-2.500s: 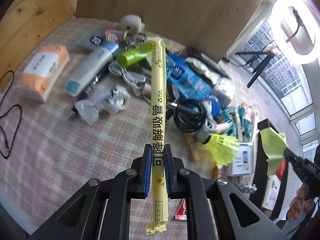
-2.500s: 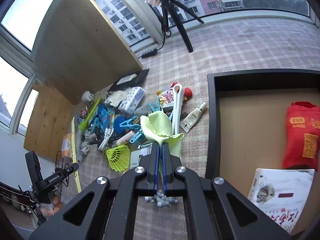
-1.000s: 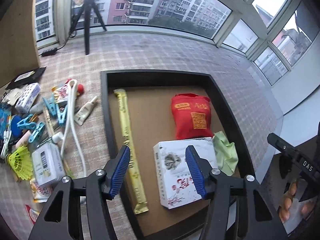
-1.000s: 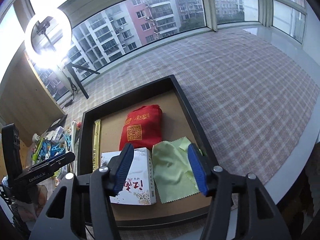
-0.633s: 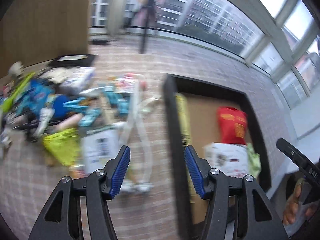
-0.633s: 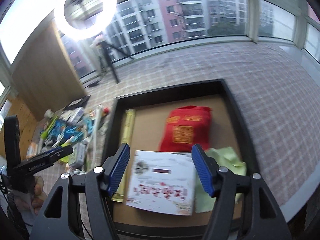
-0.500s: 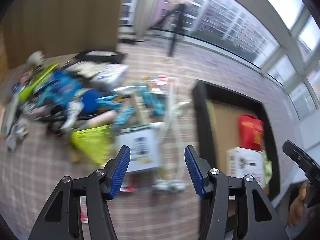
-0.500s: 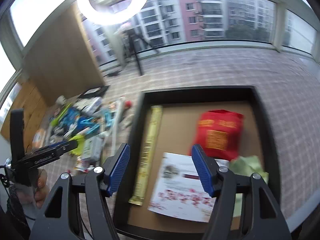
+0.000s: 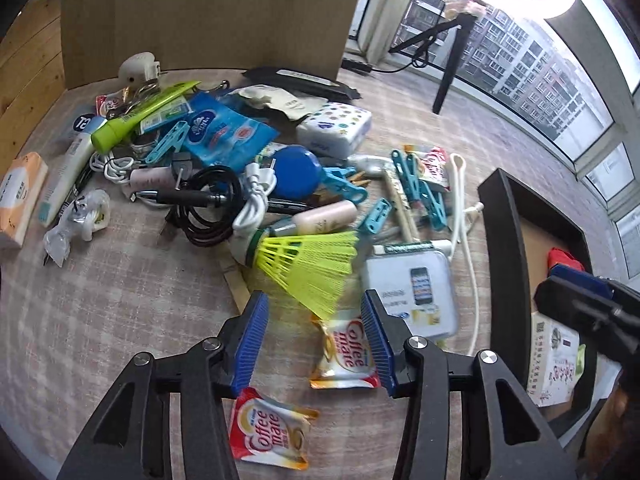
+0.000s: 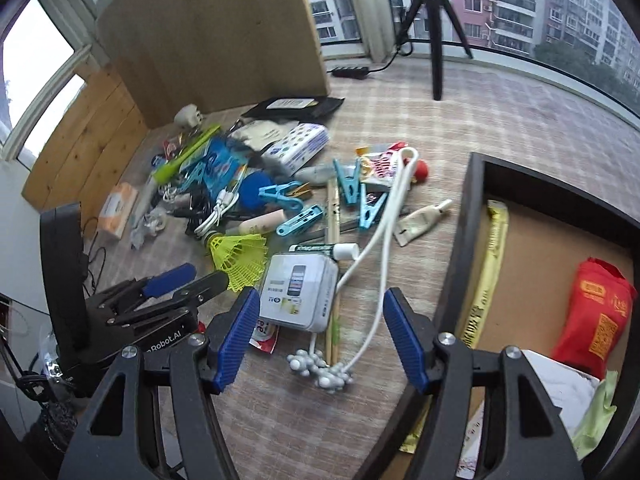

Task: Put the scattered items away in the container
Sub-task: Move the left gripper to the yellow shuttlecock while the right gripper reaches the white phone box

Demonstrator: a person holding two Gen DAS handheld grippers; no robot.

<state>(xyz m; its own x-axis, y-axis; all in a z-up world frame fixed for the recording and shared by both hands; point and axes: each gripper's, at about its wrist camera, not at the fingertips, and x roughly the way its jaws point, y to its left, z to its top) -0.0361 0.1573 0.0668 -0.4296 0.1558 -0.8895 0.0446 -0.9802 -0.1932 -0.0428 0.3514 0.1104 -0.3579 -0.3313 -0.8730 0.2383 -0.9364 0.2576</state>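
Observation:
A pile of small items lies on the checked cloth. My left gripper is open and empty, low over a yellow shuttlecock and a Coffee mate sachet. My right gripper is open and empty above a white phone box and a white cord. The black tray at the right holds a yellow straw packet, a red pouch, a white box and a green cloth. The tray's wall also shows in the left wrist view.
A wooden board stands behind the pile. Blue clothes pegs, a black cable coil, a tissue pack and a second sachet lie about. A tripod stands near the window.
Both grippers let go of the straw packet and the green cloth in the tray, then swung left from the tray to the pile. Both are now open over the scattered items.

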